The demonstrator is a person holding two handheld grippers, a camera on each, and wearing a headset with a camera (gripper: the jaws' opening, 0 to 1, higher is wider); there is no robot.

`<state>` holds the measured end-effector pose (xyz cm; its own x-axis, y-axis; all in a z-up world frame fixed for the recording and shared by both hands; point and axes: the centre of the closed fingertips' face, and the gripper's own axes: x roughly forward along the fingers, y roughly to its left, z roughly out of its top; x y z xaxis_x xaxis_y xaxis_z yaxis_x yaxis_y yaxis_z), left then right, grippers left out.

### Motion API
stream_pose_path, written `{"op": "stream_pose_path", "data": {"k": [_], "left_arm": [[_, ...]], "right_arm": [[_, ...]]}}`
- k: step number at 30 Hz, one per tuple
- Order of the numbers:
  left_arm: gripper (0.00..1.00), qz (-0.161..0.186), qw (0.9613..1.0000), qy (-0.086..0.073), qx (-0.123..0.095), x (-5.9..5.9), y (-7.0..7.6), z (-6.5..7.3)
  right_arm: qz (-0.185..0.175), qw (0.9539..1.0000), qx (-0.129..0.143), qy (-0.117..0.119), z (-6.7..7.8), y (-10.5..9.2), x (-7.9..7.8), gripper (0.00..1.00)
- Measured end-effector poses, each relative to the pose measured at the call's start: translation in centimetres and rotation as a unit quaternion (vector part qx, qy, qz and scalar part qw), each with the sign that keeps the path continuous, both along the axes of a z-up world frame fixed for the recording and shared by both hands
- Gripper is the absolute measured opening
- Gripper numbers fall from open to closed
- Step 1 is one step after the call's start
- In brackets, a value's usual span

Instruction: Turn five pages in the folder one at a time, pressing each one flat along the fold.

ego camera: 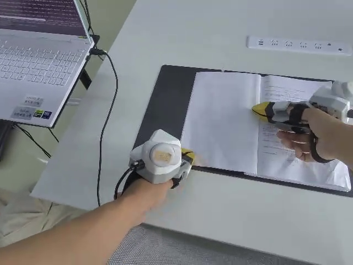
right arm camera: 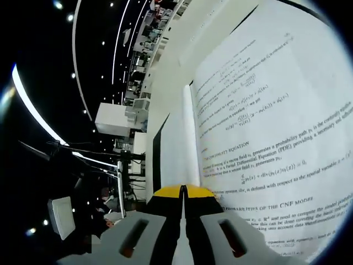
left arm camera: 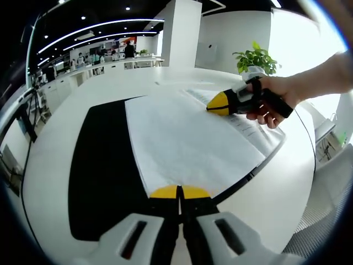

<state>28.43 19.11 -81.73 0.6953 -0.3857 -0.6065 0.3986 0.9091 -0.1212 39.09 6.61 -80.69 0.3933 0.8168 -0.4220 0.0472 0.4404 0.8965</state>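
Head view high above folder (ego camera: 165, 105); both gripper views low, close across it.

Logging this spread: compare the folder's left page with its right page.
The left page is blank white; the right page carries printed text and equations. The shut left gripper sits at the left page's near edge; the shut right gripper reaches over the right page to the fold. Both lie flat in the dark folder.

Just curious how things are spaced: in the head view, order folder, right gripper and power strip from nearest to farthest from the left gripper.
1. Folder: its near edge lies at the left gripper.
2. Right gripper: farther right, over the open folder.
3. Power strip: beyond the folder, far side.
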Motion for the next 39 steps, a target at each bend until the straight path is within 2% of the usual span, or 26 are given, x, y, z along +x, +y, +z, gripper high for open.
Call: {"op": "stream_pose_path", "data": {"k": [3,4,9,15,22,31,36,39], "left_arm": [[0.0,-0.003,1.0,0.001,0.004,0.0,0.0,-0.1],[0.0,-0.003,1.0,0.001,0.005,0.0,0.0,-0.1],[0.0,-0.007,0.9999,0.001,0.009,0.0,-0.1,0.0],[0.0,-0.012,0.9998,0.0,0.015,-0.1,-0.1,0.0],[0.0,-0.013,0.9997,-0.003,0.019,-0.1,-0.1,0.1],[0.0,-0.013,0.9996,-0.006,0.025,-0.1,-0.1,0.2],[0.0,-0.003,0.9998,-0.004,0.018,-0.1,-0.1,0.2],[0.0,0.005,0.9999,0.003,0.012,-0.2,-0.1,0.3]], "right_arm": [[-0.004,0.9999,0.013,0.002,-0.2,-0.1,-1.5,0.0],[0.0,0.9999,0.013,0.01,-0.2,-0.1,-2.3,0.0],[0.027,0.9995,0.009,0.014,-0.3,0.5,-6.6,0.0],[0.019,0.9993,0.024,0.022,-0.3,0.5,-9.6,0.0],[0.022,0.999,0.027,0.027,-0.2,0.3,-11.9,0.0],[0.022,0.9989,0.031,0.03,0.0,0.1,-13.4,0.0],[0.021,0.9988,0.033,0.031,0.3,-0.2,-14.4,0.0],[0.023,0.999,0.03,0.023,0.6,-0.4,-14.9,0.0]]}}
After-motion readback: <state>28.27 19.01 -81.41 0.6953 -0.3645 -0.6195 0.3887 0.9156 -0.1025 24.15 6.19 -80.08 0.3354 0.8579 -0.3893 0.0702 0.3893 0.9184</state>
